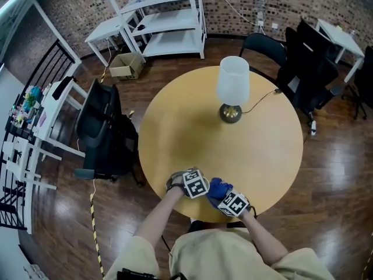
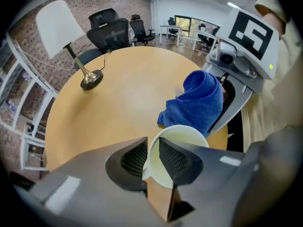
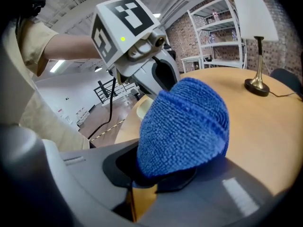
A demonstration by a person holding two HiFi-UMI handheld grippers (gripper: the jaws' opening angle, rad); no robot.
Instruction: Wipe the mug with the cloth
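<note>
At the near edge of the round wooden table (image 1: pixel 192 127) the two tools are brought close together, right in front of the person. The left gripper (image 2: pixel 151 159) is pointed steeply down and its jaws are pinched onto the wall of the cream mug (image 2: pixel 182 136). One jaw is seen inside the opening and the other outside, so the rim is clamped between the ribbed pads. That hold seems chosen so the mug is kept steady and its mouth is left exposed to the other tool. Whether the mug's base is resting on the tabletop or is lifted just clear of it cannot be told from any view. The right gripper (image 3: pixel 163 178) is closed on a bunched blue microfibre cloth (image 3: pixel 184 126). The fabric is gripped low down, so a rounded wad bulges out past the jaw tips and serves as a soft wiping pad. In the left gripper view this wad is seen just at the far side of the mug's rim, touching it or very nearly so. The wiping is judged to be at or close to its working stroke, with the cloth presented to the rim. The table lamp (image 1: pixel 232 86) with its white shade is set well apart on the far side of the table, its cord trailing off to the right. Office chairs and white shelving are seen beyond the table.
</note>
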